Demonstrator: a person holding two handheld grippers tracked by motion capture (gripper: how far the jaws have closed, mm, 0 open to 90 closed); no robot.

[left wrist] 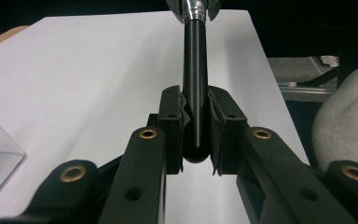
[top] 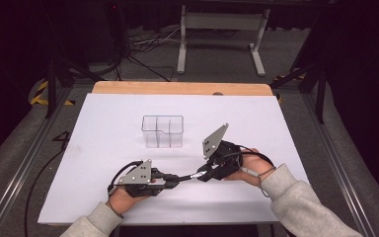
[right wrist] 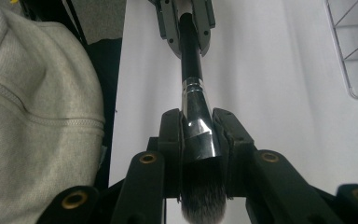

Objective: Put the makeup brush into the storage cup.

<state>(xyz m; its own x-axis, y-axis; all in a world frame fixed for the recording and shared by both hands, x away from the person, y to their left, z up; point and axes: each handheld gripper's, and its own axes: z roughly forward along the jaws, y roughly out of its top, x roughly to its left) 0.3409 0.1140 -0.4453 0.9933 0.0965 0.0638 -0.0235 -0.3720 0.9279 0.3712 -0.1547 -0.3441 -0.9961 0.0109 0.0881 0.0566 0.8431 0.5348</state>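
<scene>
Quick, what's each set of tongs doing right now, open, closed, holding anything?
Left tongs: closed on the black handle end of the makeup brush.
Right tongs: closed on the brush's silver ferrule.

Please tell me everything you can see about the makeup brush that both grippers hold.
The makeup brush has a glossy black handle with a rounded end, a shiny silver metal ferrule, and dark bristles with paler tips. It lies roughly level above the white table. The left gripper clamps the handle's end; the right gripper clamps the ferrule. Nothing else touches it.
</scene>
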